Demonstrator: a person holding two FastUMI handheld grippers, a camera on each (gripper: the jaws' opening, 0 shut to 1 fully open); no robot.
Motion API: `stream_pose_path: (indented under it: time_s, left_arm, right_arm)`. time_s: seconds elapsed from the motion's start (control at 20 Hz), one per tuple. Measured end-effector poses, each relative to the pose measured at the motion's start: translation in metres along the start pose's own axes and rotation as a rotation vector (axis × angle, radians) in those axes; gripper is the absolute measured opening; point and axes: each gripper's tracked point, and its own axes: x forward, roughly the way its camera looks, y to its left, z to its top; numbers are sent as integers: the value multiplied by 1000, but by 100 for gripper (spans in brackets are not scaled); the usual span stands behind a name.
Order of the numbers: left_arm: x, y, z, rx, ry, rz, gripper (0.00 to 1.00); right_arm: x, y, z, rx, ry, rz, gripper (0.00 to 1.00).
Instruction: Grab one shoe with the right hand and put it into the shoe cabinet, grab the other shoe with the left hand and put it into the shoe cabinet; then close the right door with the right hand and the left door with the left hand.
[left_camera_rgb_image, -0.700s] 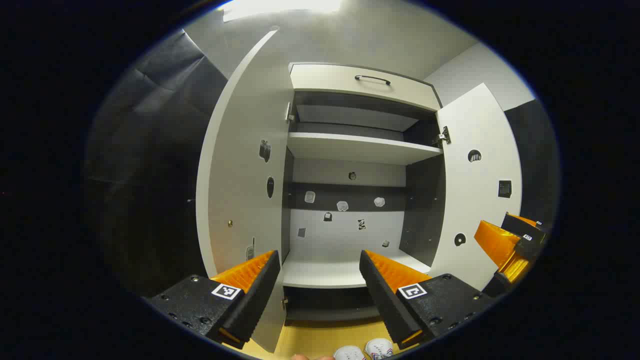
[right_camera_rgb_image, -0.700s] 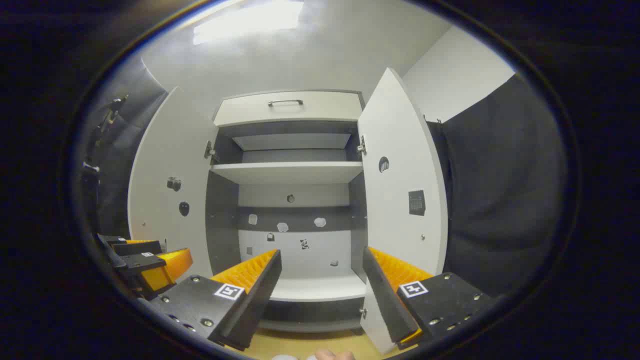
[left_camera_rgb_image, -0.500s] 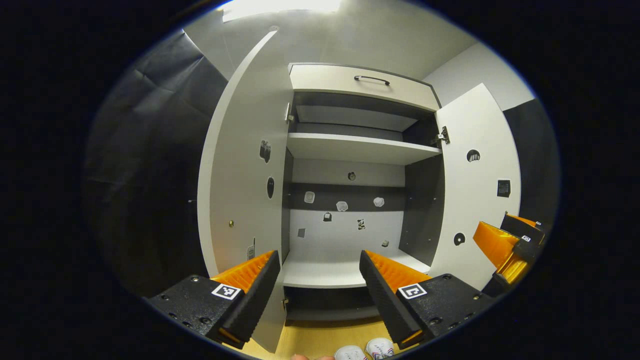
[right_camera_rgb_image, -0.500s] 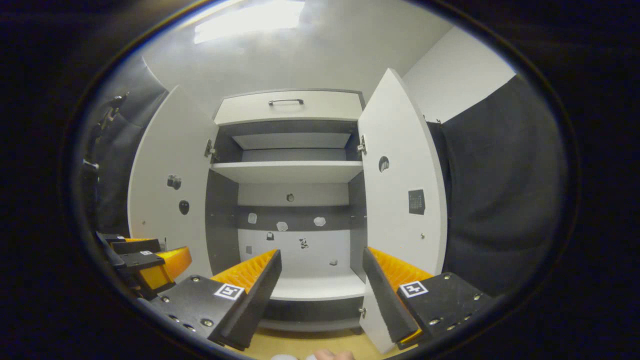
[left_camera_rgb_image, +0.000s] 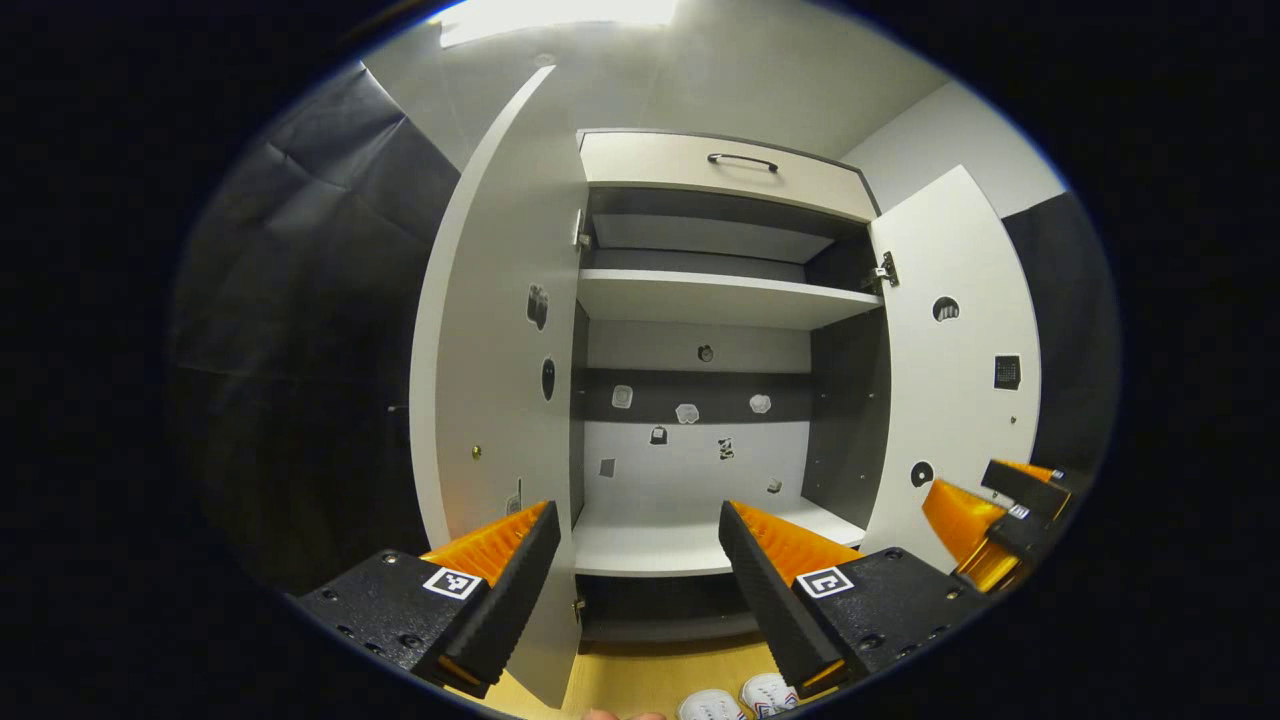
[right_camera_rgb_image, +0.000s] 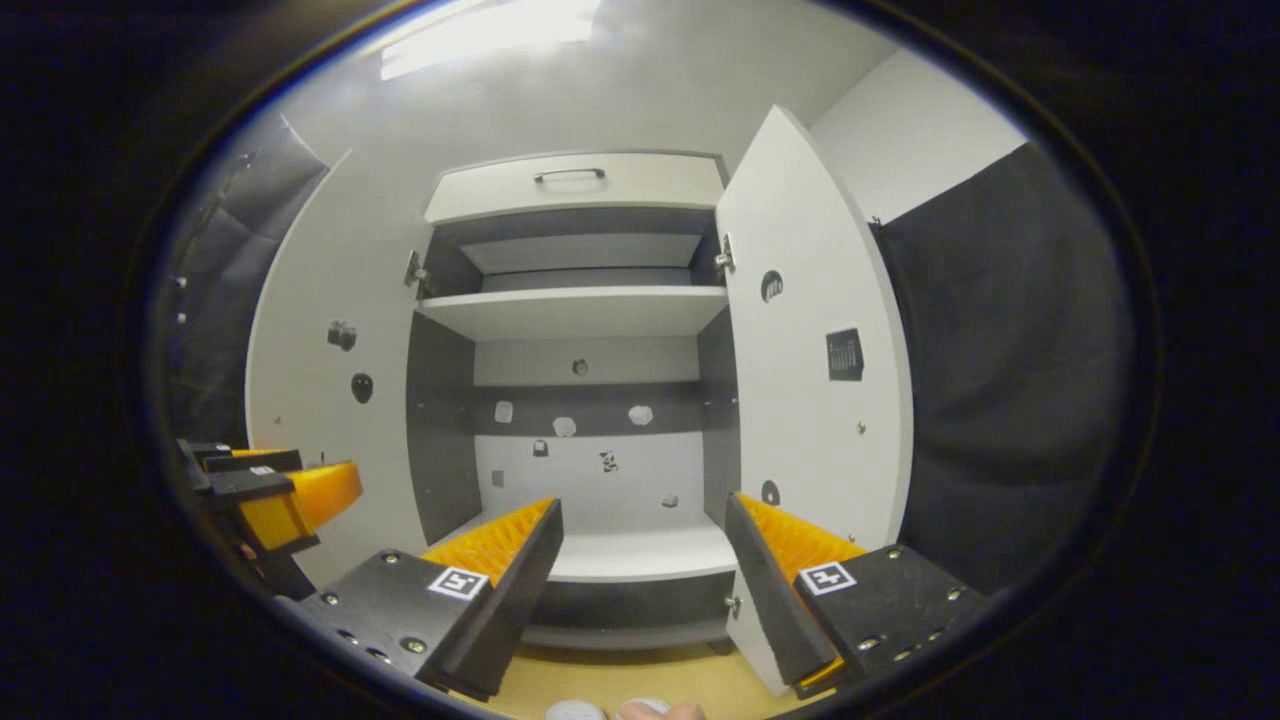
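cabinet (left_camera_rgb_image: 700, 290) stands ahead with left door (left_camera_rgb_image: 500, 380) and right door (left_camera_rgb_image: 950, 390) both swung wide and its shelves bare. left gripper (left_camera_rgb_image: 635, 560) and right gripper (right_camera_rgb_image: 640, 555) are both released, fingers spread on nothing, pointed at the lower shelf. two white shoes (left_camera_rgb_image: 740, 700) sit on the near floor below the left gripper.

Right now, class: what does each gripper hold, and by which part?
Nothing. The left gripper and right gripper are both open and empty, facing the open shoe cabinet; the shoes lie on the floor.
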Motion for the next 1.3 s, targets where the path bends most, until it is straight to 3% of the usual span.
stream_pose_path:
  time_s: [0.15, 0.45, 0.7, 0.75, 0.85, 1.2, 1.25, 1.3]
  left_arm:
    - [0, 2, -1, -3, 4, 4, 98]
    - [2, 6, -13, -3, 34, 12, 98]
    - [4, 11, -25, 17, 64, 22, 98]
    - [5, 12, -26, 20, 69, 24, 98]
    - [6, 13, -31, 23, 79, 28, 98]
    - [7, 12, -42, 22, 106, 26, 99]
    - [8, 12, -43, 23, 109, 25, 98]
    - [7, 12, -44, 23, 111, 24, 99]
  right_arm:
    - [1, -5, -75, -36, 162, 2, 97]
    - [-32, -5, -265, -63, 587, 49, 98]
    - [-61, -6, -374, -115, 810, 85, 98]
    - [-67, -7, -391, -130, 853, 85, 95]
    - [-76, -7, -420, -141, 924, 103, 78]
    - [-84, 4, -475, -124, 1047, 136, 78]
    - [-86, 2, -479, -120, 1066, 125, 56]
    - [-88, 3, -484, -116, 1072, 119, 53]
